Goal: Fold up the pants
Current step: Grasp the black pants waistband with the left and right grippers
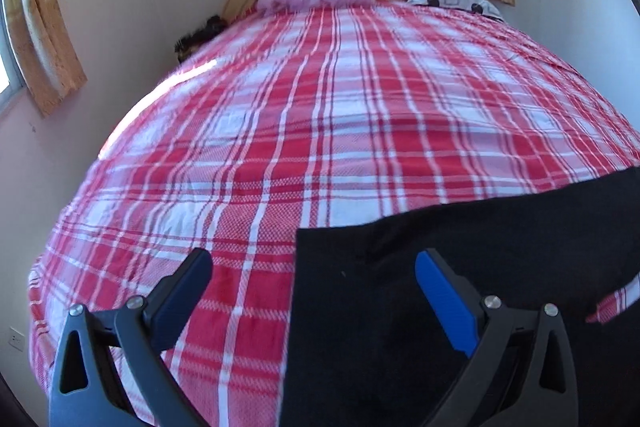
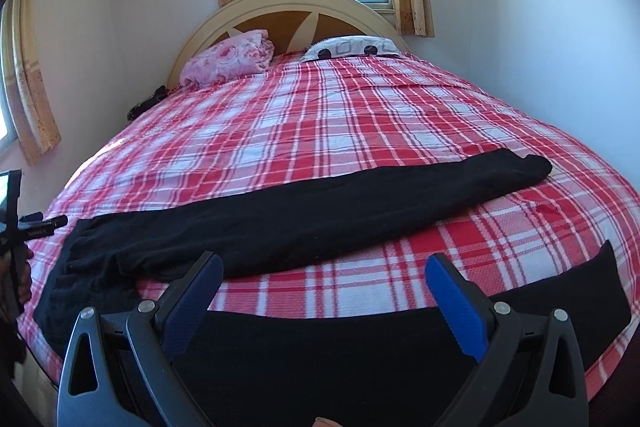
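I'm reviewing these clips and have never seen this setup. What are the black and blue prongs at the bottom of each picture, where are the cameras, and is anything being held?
No robot here: a person holds a two-finger gripper in each hand, each carrying a wide-angle camera looking forward along its fingers. One picture is from the left gripper, the other from the right gripper. The prongs are those fingers; both grippers are open and hold nothing. Beneath them is a bed with a red plaid bedspread. Black pants lie spread across it, legs apart, not yet folded. The left gripper hangs over the pants' edge.
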Available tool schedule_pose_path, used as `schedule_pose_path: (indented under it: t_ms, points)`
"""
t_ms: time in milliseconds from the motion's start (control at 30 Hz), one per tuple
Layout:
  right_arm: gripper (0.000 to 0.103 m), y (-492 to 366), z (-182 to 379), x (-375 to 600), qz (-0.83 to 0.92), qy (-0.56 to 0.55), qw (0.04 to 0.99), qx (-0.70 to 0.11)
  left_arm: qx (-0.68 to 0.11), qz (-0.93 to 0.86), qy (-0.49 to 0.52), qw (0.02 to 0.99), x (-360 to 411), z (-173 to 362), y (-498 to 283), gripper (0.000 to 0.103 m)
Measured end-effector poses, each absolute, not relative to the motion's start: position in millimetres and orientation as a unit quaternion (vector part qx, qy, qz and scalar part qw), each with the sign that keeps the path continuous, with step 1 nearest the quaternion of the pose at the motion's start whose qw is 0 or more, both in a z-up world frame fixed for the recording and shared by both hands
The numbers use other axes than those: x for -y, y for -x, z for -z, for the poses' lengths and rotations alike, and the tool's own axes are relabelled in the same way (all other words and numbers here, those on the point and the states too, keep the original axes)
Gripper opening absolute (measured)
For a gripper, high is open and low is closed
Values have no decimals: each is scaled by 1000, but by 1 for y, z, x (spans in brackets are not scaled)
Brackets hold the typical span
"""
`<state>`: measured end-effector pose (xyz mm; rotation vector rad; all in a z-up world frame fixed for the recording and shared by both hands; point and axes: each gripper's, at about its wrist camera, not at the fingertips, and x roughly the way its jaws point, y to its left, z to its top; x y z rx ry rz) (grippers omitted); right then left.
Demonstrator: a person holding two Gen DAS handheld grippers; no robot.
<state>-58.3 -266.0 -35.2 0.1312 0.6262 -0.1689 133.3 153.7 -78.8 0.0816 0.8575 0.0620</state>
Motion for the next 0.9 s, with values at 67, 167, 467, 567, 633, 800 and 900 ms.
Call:
schedule_pose_path:
  t_ms: [67,167,467,567,633,800,900]
  points:
    - [102,56,33,282,89,-69,944,-311,-436,-22,-30,899,-159,89,-149,99]
    - [102,53,29,307,106,-79,940,-315,-466,-1,-12,885,-161,105,-166,85]
    - [102,31,23,420,158,-137,913,-350,-485,54,-10,873,-153,125,-173,47]
    - [102,14,23,470,166,-179,898,-367,-487,57,-17,872,-151,125,-175,47]
    - [101,-1,22,503,167,-203,888,-377,-488,60,-16,871,-153,125,-178,47]
    - [86,-50,27,561,165,-223,866,-416,-490,64,-11,869,-154,126,-189,48]
    - [84,-86,38,584,150,-217,856,-444,-489,63,-17,870,-152,127,-190,48]
